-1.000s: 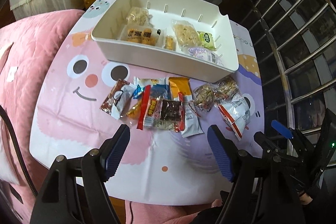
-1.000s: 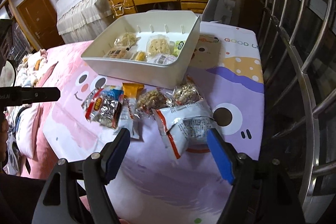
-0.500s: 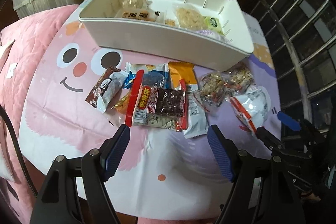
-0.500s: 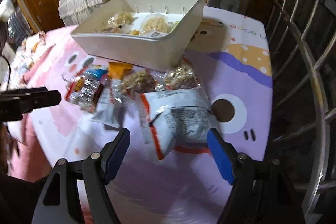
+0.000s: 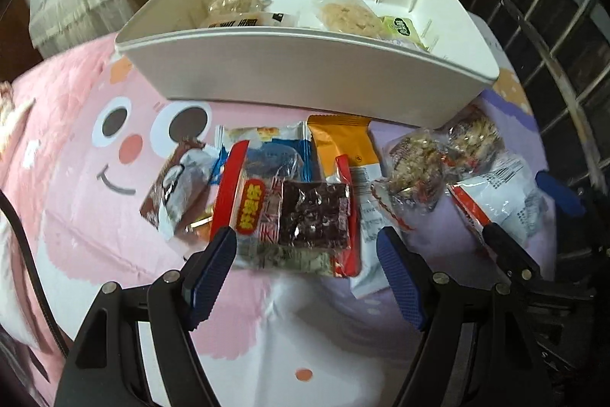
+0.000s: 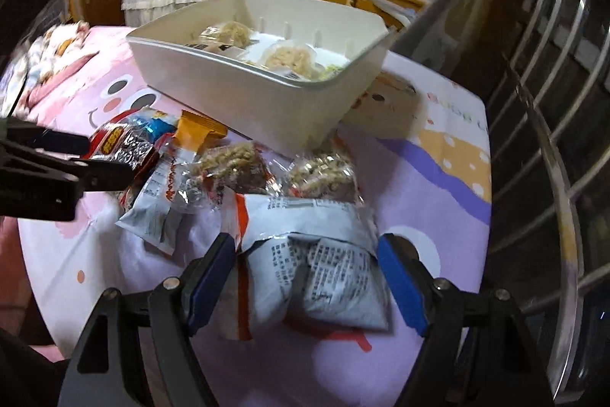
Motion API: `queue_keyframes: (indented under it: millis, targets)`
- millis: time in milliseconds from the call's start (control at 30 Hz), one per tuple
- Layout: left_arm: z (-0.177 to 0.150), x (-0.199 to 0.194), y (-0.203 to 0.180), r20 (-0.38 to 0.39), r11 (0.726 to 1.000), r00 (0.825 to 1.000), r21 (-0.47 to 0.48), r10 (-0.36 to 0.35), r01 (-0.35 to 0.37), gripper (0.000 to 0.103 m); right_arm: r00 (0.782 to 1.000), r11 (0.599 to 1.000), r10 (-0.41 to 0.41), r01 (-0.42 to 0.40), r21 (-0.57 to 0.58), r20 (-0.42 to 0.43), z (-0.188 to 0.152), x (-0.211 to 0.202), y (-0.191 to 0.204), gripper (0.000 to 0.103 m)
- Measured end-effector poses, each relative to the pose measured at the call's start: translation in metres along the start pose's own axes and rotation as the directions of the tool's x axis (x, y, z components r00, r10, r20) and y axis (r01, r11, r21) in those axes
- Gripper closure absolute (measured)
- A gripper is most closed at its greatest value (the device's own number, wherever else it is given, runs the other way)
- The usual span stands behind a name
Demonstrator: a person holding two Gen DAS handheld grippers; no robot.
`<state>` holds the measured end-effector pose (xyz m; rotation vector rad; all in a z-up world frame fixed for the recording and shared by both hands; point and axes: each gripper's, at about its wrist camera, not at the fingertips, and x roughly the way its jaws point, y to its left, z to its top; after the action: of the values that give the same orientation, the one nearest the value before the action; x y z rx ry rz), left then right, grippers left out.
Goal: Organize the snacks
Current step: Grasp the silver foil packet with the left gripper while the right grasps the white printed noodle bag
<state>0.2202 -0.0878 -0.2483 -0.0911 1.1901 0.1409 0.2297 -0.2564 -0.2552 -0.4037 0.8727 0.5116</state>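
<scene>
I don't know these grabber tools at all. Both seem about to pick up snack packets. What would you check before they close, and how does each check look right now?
1. Left gripper jaws open, nothing held: ok.
2. Red-edged clear packet with the dark brown bar lined up between the left jaws: ok; whether the pads touch it: cannot tell.
3. Right gripper jaws open: ok.
4. White crinkly packet with the orange-red stripe sits between the right jaws: ok.
5. Only one packet in each grasp: not ok on the left, since the red-edged packet overlaps the blue-and-white packet.
6. White rectangular plastic bin has free space: cannot tell, its near wall hides most of the floor.
</scene>
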Motion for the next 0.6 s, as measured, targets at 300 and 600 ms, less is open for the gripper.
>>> queue_keyframes:
  millis: [300, 600]
  targets:
    - [0.005, 0.005, -0.019, 0.074, 0.987, 0.993, 0.126, 0.092, -0.101, 0.032, 1.000, 1.000, 0.004, -0.004, 0.008, -0.001, 0.002, 0.011, 0.003, 0.017]
    - [0.009, 0.017, -0.020, 0.037, 0.992, 0.998, 0.109, 0.058, -0.062, 0.055, 0.999, 0.996, 0.041, -0.039, 0.084, -0.022, 0.002, 0.018, -0.007, 0.015]
